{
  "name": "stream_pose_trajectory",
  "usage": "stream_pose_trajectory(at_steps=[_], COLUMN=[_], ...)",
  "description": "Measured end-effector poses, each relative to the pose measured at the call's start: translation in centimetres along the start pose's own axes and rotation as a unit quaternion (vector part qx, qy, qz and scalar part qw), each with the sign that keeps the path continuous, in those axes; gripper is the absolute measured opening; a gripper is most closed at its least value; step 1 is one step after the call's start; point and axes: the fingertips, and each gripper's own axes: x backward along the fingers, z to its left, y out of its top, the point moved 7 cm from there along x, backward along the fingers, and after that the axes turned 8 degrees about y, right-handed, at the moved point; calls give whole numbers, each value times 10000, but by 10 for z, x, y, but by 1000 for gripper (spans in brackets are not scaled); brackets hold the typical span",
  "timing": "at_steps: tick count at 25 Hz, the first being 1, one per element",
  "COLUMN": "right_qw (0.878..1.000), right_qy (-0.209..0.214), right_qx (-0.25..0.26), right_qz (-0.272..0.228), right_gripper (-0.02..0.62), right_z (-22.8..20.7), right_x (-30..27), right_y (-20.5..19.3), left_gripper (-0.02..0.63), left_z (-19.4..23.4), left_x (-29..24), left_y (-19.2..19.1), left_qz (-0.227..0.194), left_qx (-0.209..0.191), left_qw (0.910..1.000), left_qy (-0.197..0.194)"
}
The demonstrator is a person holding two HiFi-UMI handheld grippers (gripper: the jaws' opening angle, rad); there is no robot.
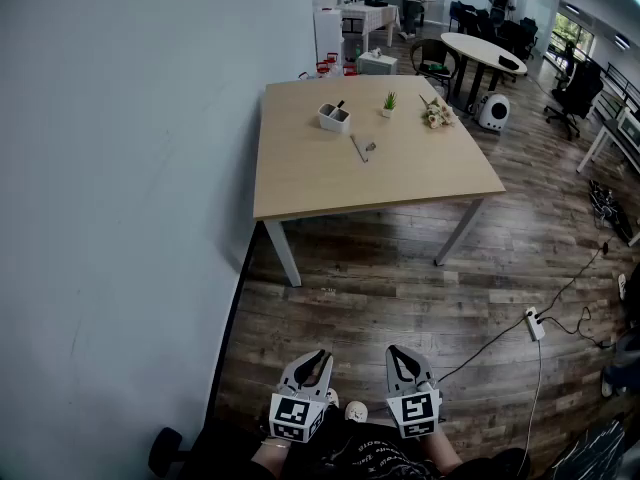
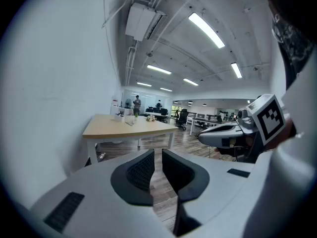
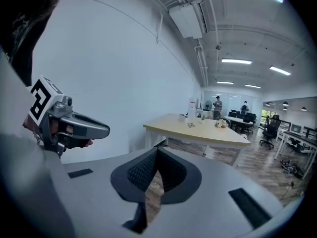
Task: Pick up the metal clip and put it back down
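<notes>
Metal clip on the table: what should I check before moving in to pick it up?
Metal clip lies free on the table, apart from the white holder: ok.
Clip within reach: not ok, the table stands far ahead.
Left gripper jaws slightly apart, empty: ok.
Right gripper jaws shut, empty: not ok for grasping.
Power strip lies right of the path: ok.

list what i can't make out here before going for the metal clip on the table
- Metal clip: too small in the head view to tell its shape or which way it lies. It is only a speck in both gripper views.
- White holder: its contents are too small to name in the head view.
- Table: the tabletop hides its far legs in the head view.
</notes>
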Motion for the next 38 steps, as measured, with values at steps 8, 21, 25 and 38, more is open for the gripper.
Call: stream_pose_trajectory(at_steps=[8,21,25,38], right_qw=[10000,9990,9990,9984], right_qy=[-68,-22,-119,-403], right_qx=[-25,-416,-423,-389], right_qz=[-8,-163,-110,-83], right_gripper=[14,259,291,295], right_z=[1,-13,-16,-15], right_x=[6,6,0,-39], right_y=[0,-4,-1,16], left_gripper=[51,210,241,250], left_z=[-7,5,18,63], left_x=[10,8,3,-35], left_y=[-3,7,8,14], left_qz=[-33,-233,-189,-56], left_qx=[228,251,191,89], left_qw=[9997,9994,9996,9988], left_qy=[-44,-49,0,-480])
